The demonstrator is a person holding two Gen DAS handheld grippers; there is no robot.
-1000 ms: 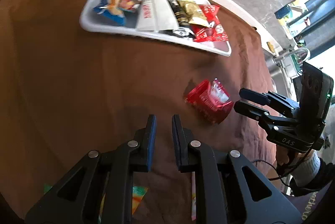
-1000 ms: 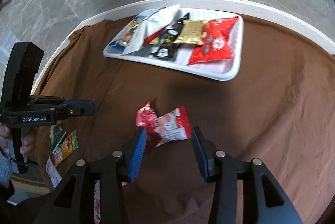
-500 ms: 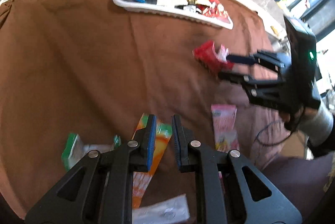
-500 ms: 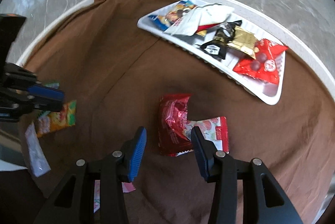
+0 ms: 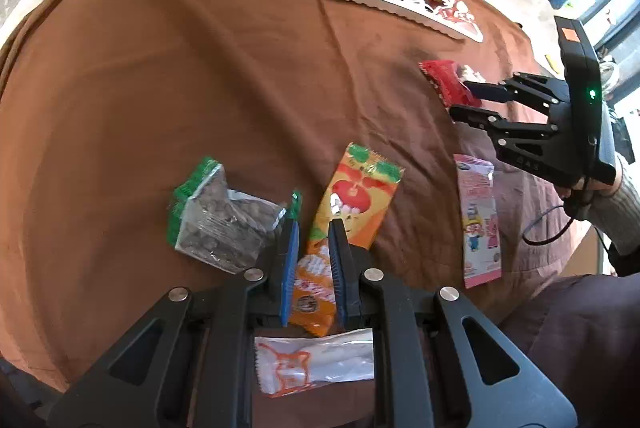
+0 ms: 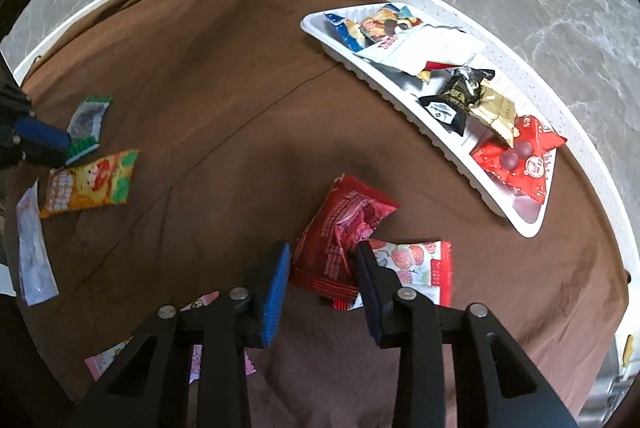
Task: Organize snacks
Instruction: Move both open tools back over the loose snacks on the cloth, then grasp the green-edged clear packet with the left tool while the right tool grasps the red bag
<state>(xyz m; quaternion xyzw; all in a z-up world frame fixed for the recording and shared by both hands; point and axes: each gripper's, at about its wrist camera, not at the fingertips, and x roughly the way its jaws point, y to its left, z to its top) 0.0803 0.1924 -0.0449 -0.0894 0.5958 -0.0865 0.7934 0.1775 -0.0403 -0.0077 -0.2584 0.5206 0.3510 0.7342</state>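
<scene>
Two things matter for the grab: the red snack packet (image 6: 344, 228) is crumpled on the brown cloth (image 6: 192, 76), sitting between the right gripper (image 6: 322, 264) jaws, which have just been closing in but aren't seen pressing on it yet, so a squeeze across the puffed middle is probably wanted; it's best lifted clear before being carried to the white tray (image 6: 432, 144), already crowded with packets; the left gripper (image 5: 312, 256), jaws nearly together and empty, hangs over the orange packet (image 5: 352, 204); a green-edged bag (image 5: 216, 216) and pink packet (image 5: 478, 216) are left loose, well apart from the path.
</scene>
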